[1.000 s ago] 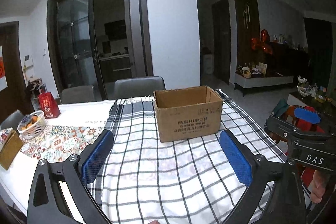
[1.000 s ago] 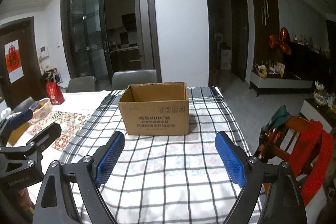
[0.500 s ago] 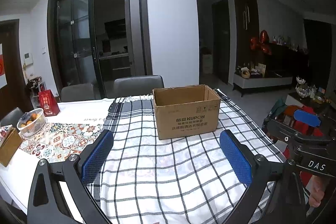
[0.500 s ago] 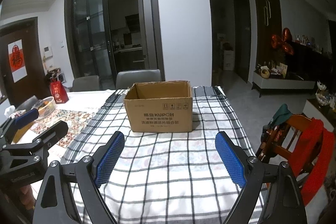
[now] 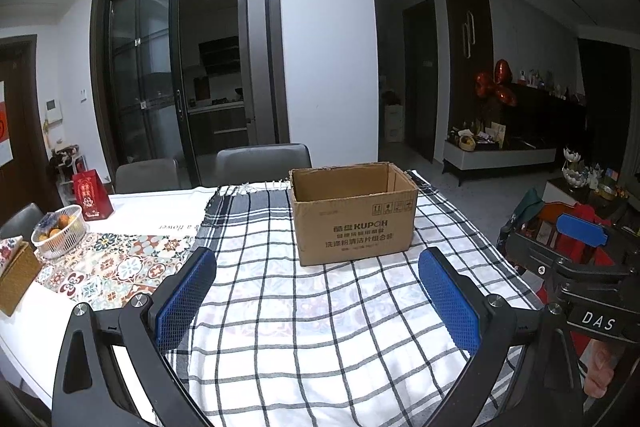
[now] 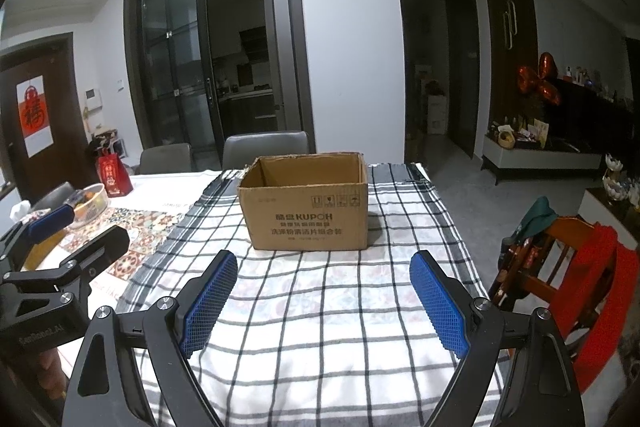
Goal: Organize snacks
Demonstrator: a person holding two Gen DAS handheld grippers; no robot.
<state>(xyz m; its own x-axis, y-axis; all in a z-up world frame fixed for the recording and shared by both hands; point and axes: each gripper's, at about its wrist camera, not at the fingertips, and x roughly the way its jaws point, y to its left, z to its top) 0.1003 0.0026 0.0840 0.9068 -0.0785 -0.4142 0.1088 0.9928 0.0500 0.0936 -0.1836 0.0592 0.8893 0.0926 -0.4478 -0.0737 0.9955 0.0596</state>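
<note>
Standing upright on the checked cloth (image 6: 320,307), an open-topped cardboard box (image 6: 306,215) sits toward the far end of the table (image 5: 24,311), flaps out of sight, printed side facing the cameras. What lies inside the box cannot be made out from either view; only bare inner walls show. No snacks can be made out on the cloth. Left gripper (image 5: 318,291): jaws spread wide, blue pads apart, nothing between them, held above the cloth well short of the box. Right gripper (image 6: 324,297): jaws likewise spread wide and empty, pointing at the box from the near end of the table, not touching it. The two tools sit side by side; each shows at the edge of the other's view, the right one bearing a "DAS" label, with fingers (image 5: 600,373) of the person's hand visible beneath it. Left of the cloth, a patterned runner (image 5: 116,263) carries a white wire basket (image 5: 60,231) with fruit, a red gift bag (image 5: 92,199) behind it, and a woven box (image 5: 16,279) at the edge. Two grey chairs (image 6: 266,149) stand at the far side. To the right, a wooden chair (image 6: 560,267) is draped with red cloth.
</note>
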